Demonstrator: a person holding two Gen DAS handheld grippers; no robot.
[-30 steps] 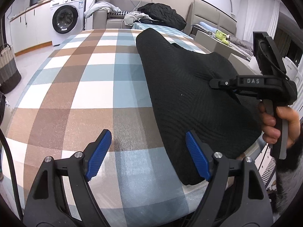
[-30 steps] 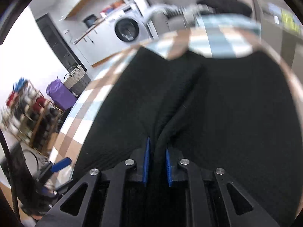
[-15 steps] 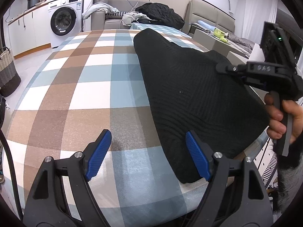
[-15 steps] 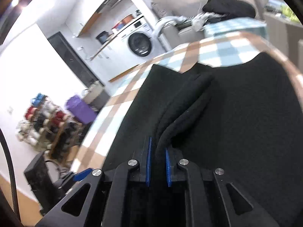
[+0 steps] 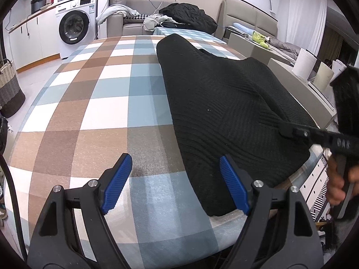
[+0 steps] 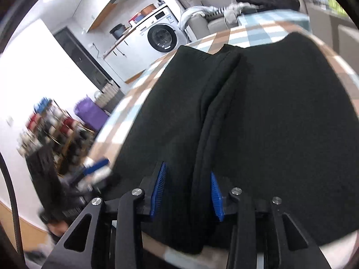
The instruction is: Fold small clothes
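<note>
A black knit garment (image 5: pixel 224 103) lies on the right half of the checked table (image 5: pixel 94 103), folded lengthwise, with its near end reaching the table's near right edge. In the right wrist view the garment (image 6: pixel 269 116) fills the frame, with a raised fold running up its middle. My left gripper (image 5: pixel 175 183) is open and empty, low over the table's near edge, its right finger at the garment's near corner. My right gripper (image 6: pixel 186 190) is open, its blue pads either side of the garment's fold at the near edge. It also shows in the left wrist view (image 5: pixel 291 132) at the garment's right edge.
A washing machine (image 5: pixel 76 27) and counter stand at the back left, a sofa with a dark pile of clothes (image 5: pixel 188 18) behind the table. A woven basket (image 5: pixel 9 94) sits on the floor at left. Shelves (image 6: pixel 51 134) stand left in the right wrist view.
My right gripper was shut on the garment's fold and has opened, letting it go. It dropped lower toward the table's right edge. My left gripper stayed open and almost still.
</note>
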